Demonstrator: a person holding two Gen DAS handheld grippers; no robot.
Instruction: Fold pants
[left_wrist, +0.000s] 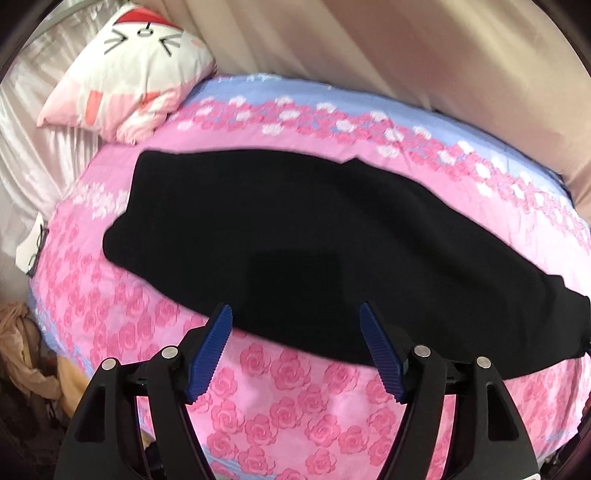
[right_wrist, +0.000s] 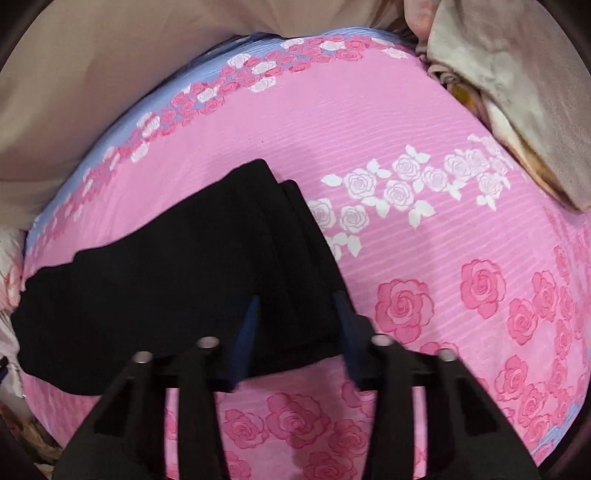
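Black pants (left_wrist: 295, 236) lie flat along a pink rose-print bed cover (left_wrist: 288, 413), folded lengthwise with one leg on the other. My left gripper (left_wrist: 295, 314) is open, hovering over the pants' near edge around their middle. In the right wrist view the leg ends of the pants (right_wrist: 207, 266) lie stacked, cuffs toward the upper middle. My right gripper (right_wrist: 297, 299) is open over the near edge at the cuff end, its blue pads blurred. Neither gripper holds any cloth.
A white and pink cat-face pillow (left_wrist: 129, 70) lies at the bed's far left corner. Beige curtain fabric (left_wrist: 424, 59) hangs behind the bed. Bundled beige bedding (right_wrist: 517, 103) sits at the far right. Loose clothes (left_wrist: 26, 362) lie beside the bed's left edge.
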